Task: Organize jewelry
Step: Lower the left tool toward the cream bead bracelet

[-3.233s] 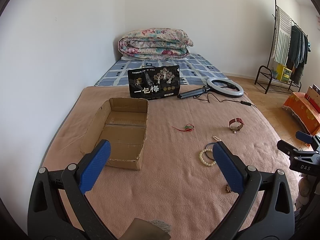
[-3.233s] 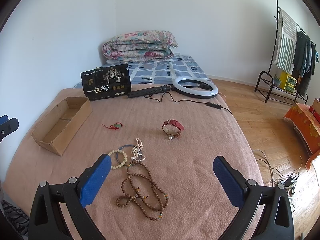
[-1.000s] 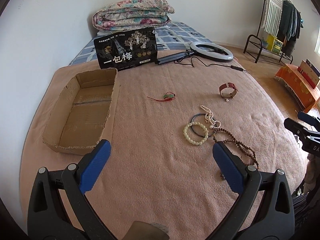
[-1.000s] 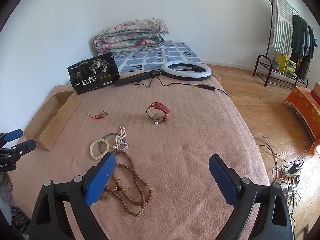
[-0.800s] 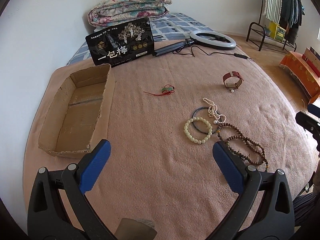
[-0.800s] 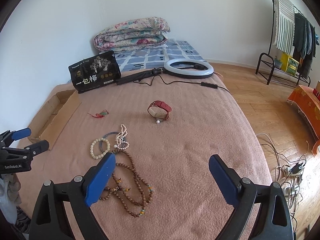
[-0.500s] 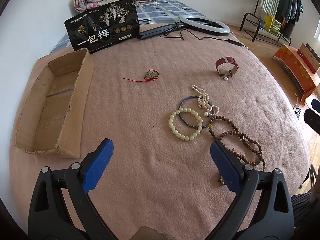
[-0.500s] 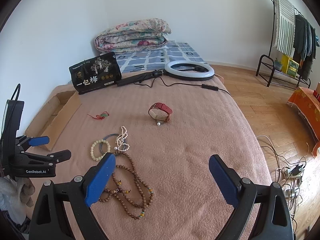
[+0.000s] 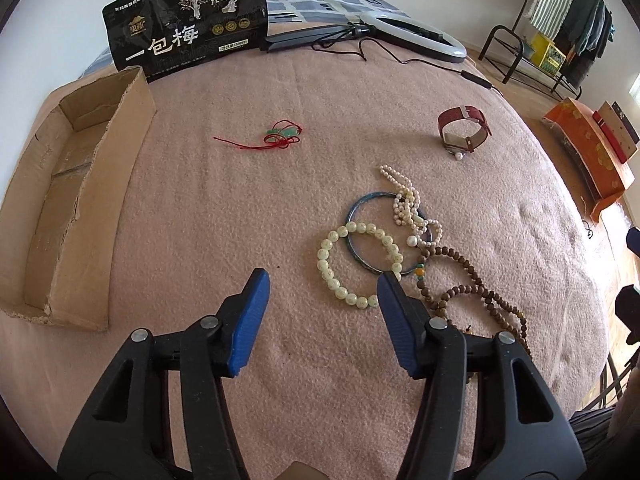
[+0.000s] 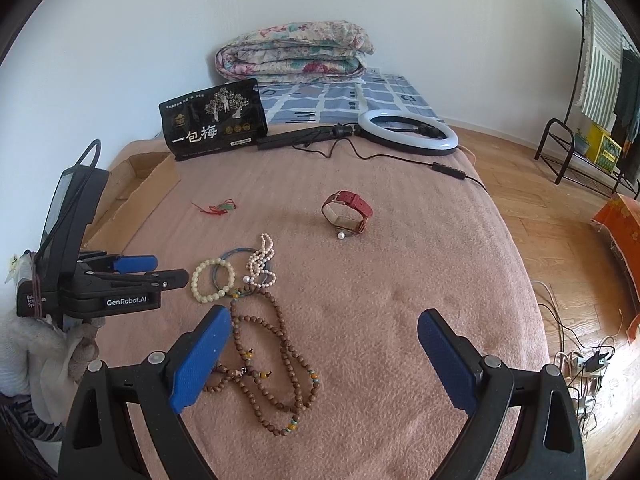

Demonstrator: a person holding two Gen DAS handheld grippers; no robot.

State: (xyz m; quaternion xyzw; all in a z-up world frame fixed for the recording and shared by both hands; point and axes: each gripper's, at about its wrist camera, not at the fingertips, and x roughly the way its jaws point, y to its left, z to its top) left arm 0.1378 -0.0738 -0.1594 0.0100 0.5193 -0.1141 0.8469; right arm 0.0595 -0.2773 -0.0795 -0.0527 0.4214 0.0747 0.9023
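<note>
On the pink blanket (image 9: 240, 208) lies a cream bead bracelet (image 9: 326, 270) overlapping a blue bangle (image 9: 362, 204), a pearl strand (image 9: 404, 200) and a brown wooden bead necklace (image 9: 468, 268). A red watch (image 9: 464, 128) and a red cord charm (image 9: 280, 136) lie farther back. My left gripper (image 9: 323, 280) hovers low just short of the cream bracelet. Its jaws are closing with nothing pressed between them. In the right wrist view the left gripper (image 10: 168, 270) sits left of the bracelet (image 10: 197, 280). My right gripper (image 10: 323, 320) is open above the wooden necklace (image 10: 280, 340).
An open cardboard box (image 9: 60, 200) lies at the blanket's left edge. A black pouch (image 9: 188, 40), a ring light (image 9: 416, 36) and its cable stand at the back. A folded quilt (image 10: 292, 52) sits by the wall. Cables (image 10: 580, 360) lie on the wooden floor, right.
My left gripper has dropped and moved forward toward the bracelets, and its jaws have narrowed. It has come into the right wrist view. The right gripper has barely moved.
</note>
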